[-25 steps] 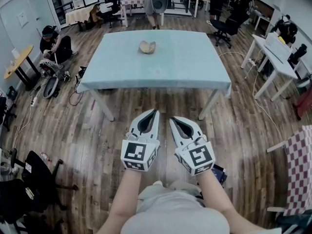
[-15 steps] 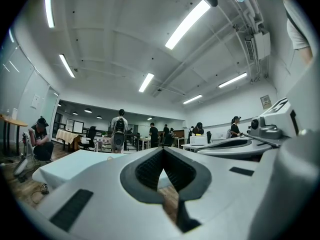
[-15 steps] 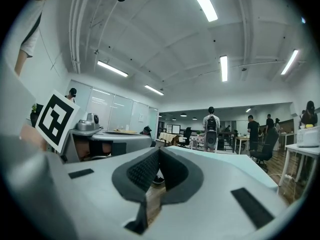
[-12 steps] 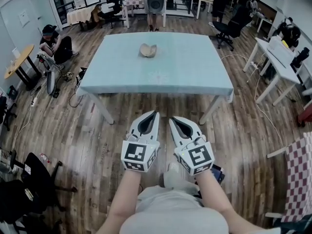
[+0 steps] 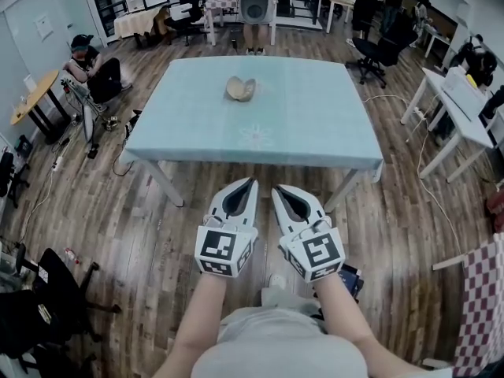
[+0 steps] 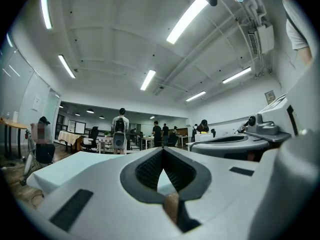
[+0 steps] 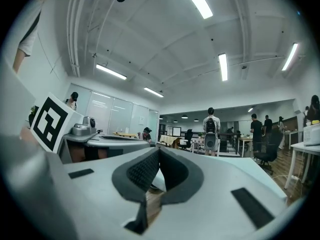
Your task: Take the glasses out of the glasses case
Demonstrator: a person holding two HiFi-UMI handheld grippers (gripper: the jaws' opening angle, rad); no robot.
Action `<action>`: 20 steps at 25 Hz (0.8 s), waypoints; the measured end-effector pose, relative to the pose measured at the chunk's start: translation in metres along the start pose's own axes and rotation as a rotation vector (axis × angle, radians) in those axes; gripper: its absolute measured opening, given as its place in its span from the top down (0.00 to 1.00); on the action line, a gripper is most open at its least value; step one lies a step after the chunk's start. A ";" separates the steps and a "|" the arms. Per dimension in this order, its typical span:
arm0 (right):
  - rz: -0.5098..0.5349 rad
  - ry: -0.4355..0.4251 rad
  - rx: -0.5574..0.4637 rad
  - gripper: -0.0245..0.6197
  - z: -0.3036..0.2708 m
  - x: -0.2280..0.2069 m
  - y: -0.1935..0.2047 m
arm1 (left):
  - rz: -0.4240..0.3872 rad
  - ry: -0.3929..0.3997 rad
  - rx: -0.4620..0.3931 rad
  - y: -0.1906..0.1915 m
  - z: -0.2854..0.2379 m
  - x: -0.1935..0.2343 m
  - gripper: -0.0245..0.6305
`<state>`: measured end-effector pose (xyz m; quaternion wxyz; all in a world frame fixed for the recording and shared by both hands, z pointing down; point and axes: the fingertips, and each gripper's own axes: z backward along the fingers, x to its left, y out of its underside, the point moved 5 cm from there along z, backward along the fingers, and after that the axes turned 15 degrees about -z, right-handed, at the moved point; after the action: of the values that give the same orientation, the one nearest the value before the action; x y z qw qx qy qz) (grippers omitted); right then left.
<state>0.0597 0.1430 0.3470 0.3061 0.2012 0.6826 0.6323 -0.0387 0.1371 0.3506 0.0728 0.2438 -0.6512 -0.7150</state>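
Hovering side by side over the wood floor [image 5: 150, 211] short of the light-blue table [image 5: 315, 116], the left gripper [image 5: 250, 182] and right gripper [image 5: 277, 189] both have their jaws clenched together on nothing. Well beyond them, the tan glasses case [image 5: 241, 89] lies toward the table's far edge.

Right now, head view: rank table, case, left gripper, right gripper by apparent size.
1. table
2. left gripper and right gripper: they look alike, so a tie; nearness to the camera enlarges both
3. case
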 end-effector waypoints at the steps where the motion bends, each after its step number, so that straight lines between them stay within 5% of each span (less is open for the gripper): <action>1: 0.003 -0.003 0.001 0.95 -0.003 -0.007 -0.001 | -0.002 -0.002 0.001 0.001 -0.007 0.000 0.95; 20: 0.027 -0.116 0.019 0.95 -0.057 -0.099 -0.018 | -0.020 -0.081 0.015 0.005 -0.110 0.009 0.95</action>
<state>0.0957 0.0329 0.3465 0.3347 0.2497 0.6668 0.6173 0.0011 0.0341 0.3493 0.0375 0.2218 -0.6565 -0.7200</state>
